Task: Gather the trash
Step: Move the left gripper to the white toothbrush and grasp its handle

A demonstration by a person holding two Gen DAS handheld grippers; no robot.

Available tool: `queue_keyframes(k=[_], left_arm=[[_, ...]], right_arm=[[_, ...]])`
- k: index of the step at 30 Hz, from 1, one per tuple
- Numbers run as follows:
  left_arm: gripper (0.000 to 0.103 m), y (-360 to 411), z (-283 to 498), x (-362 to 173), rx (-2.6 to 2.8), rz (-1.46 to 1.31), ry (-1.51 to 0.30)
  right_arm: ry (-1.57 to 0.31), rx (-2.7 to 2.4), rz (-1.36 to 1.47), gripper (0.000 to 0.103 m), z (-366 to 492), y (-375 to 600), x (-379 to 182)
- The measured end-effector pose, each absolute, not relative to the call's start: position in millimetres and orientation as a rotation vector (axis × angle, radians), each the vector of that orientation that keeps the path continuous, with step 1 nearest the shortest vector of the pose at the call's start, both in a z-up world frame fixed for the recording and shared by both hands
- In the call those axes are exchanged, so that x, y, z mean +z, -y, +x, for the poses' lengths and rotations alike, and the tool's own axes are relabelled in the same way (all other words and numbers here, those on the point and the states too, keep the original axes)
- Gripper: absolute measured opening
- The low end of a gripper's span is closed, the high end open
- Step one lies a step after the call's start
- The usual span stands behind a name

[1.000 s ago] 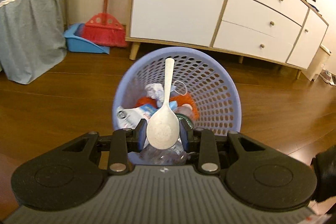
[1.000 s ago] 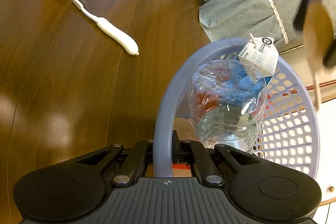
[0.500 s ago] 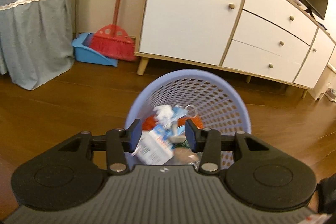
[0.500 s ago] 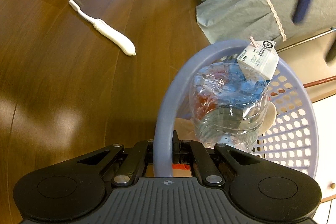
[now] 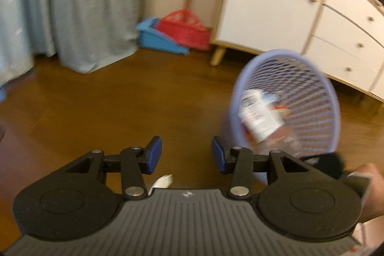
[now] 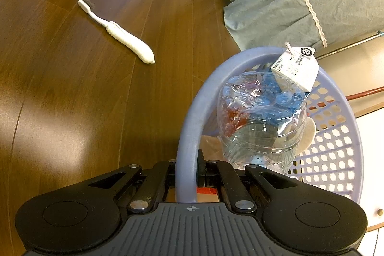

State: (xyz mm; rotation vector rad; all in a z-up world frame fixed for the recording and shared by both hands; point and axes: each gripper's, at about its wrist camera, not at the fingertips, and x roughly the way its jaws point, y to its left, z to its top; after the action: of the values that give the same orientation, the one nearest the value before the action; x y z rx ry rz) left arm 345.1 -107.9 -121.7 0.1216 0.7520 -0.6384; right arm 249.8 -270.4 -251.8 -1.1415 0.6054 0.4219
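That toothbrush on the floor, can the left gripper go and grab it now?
Probably yes. The left gripper is open and holds nothing, and the toothbrush lies alone on bare floor with nothing around it. The right gripper is shut on the basket rim, so it is busy.

Lilac perforated basket [image 6: 336,160]; white toothbrush [image 6: 120,35]; brown floor [image 6: 60,100].

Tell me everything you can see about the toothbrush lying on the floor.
The toothbrush is white, seemingly plastic, with a thick, bulbous textured handle narrowing to a slim neck and a small head with dark bristles. It lies flat and diagonal on the brown wooden floor, head pointing away from the camera, handle end nearer the lavender basket. Nothing but the floor touches it; it is well apart from the basket.
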Motion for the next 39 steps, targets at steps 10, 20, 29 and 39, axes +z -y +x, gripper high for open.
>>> queue_keyframes(k=[10, 20, 29, 39], left_arm=[[0.043, 34, 350, -184, -0.486, 0.146, -0.82], [0.052, 34, 349, -234, -0.529, 0.196, -0.819], [0.052, 56, 356, -258, -0.561, 0.243, -0.828], [0.052, 70, 365, -282, -0.562, 0.262, -0.865]], right_arm=[[-0.606, 0.424, -1.144, 0.0, 250, 269, -254], [-0.606, 0.426, -1.151, 0.0, 251, 270, -253], [-0.608, 0.426, -1.147, 0.0, 252, 269, -252], [-0.607, 0.424, -1.138, 0.0, 253, 270, -252]])
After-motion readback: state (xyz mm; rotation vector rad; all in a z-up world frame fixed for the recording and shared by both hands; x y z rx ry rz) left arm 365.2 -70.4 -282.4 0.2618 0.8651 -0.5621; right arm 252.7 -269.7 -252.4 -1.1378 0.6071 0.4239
